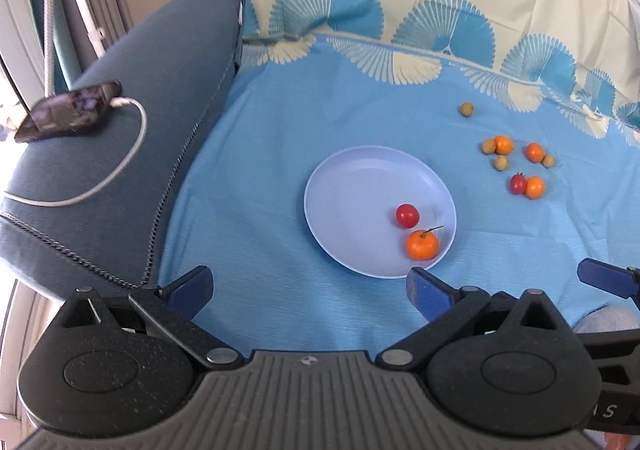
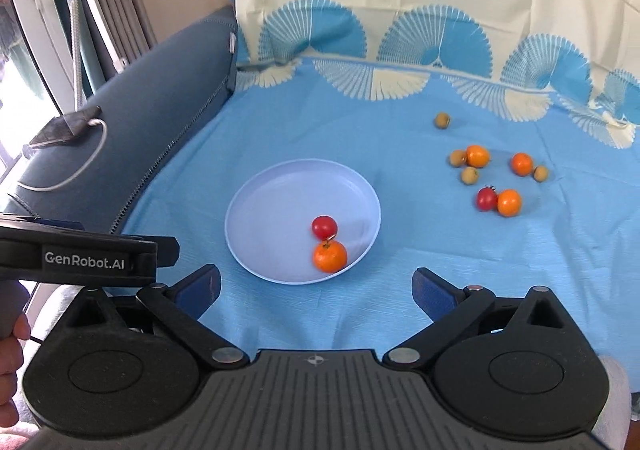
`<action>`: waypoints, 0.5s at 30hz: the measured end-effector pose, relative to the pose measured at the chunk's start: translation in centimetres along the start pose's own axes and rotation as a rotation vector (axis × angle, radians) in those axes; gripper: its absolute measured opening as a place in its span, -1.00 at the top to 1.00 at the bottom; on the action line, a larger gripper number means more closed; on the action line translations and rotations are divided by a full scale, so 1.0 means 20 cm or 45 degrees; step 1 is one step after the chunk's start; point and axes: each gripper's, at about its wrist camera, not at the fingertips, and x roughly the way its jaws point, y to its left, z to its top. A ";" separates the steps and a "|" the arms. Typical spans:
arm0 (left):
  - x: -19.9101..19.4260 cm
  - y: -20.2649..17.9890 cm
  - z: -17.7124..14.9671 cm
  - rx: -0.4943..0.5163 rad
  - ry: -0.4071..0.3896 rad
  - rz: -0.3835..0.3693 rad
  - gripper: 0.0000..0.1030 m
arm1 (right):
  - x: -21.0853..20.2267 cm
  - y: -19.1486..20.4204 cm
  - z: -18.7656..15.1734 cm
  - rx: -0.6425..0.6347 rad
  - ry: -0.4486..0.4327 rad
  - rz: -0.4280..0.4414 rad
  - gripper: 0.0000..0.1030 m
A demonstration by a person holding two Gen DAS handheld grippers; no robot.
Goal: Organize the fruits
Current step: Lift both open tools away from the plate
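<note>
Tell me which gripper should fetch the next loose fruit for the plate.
Right, probably. The loose fruits lie right of the plate, on the right gripper's side; the left gripper would have to cross over the plate. Both are open and empty.

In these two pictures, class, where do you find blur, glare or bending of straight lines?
Left wrist view: the phone is motion-smeared, and the cloth's border bows from fisheye. Right wrist view: the window at far left is blown out, while the plate stays sharp.
</note>
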 end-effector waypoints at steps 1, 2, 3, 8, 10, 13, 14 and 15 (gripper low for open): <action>-0.02 0.00 -0.01 -0.001 -0.010 0.001 -0.99 | -0.03 0.00 -0.01 -0.002 -0.009 -0.005 -0.97; -0.05 -0.01 -0.02 0.001 -0.020 0.006 -0.99 | -0.05 0.00 -0.02 -0.002 -0.017 -0.006 -0.97; -0.06 -0.02 -0.02 0.005 -0.027 0.013 -0.99 | -0.08 0.00 -0.03 0.001 -0.025 -0.004 -0.97; -0.14 -0.05 -0.06 0.035 -0.064 0.048 -0.99 | -0.18 -0.02 -0.07 0.022 -0.067 -0.004 -0.97; -0.17 -0.05 -0.07 0.040 -0.079 0.056 -0.99 | -0.22 -0.03 -0.08 0.029 -0.082 -0.005 -0.97; -0.20 -0.05 -0.09 0.042 -0.094 0.060 -0.99 | -0.26 -0.03 -0.10 0.036 -0.101 -0.004 -0.97; -0.21 -0.05 -0.10 0.044 -0.098 0.061 -0.99 | -0.27 -0.03 -0.10 0.037 -0.107 -0.004 -0.97; -0.22 -0.06 -0.10 0.045 -0.102 0.063 -0.99 | -0.28 -0.03 -0.11 0.036 -0.112 -0.004 -0.97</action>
